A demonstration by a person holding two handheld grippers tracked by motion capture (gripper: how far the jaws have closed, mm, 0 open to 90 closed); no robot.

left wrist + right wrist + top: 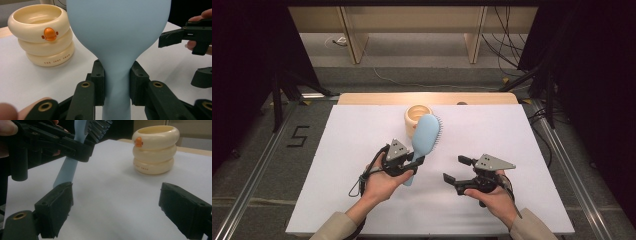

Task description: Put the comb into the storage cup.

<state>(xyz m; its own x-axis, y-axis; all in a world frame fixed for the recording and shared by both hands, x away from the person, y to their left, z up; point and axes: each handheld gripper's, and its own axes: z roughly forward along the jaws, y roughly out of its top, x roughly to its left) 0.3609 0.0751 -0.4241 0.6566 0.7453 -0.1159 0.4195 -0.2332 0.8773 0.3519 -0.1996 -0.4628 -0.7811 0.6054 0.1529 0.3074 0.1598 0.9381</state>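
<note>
Clamped only at its thin neck by the left gripper (117,82), the blue brush (117,32) stands above the bench (362,150) beside the wide, empty right gripper (116,207) and could pivot or slip, knocking the cream ringed cup (41,35) marked "THE JUDY SWAN".

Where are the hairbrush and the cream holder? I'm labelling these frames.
hairbrush (117,37), left gripper view, on its smooth blue back.
cream holder (155,151), right gripper view, on its middle ring.

Grey floor (257,150) (cables trailing), wooden shelving (412,25).
</note>
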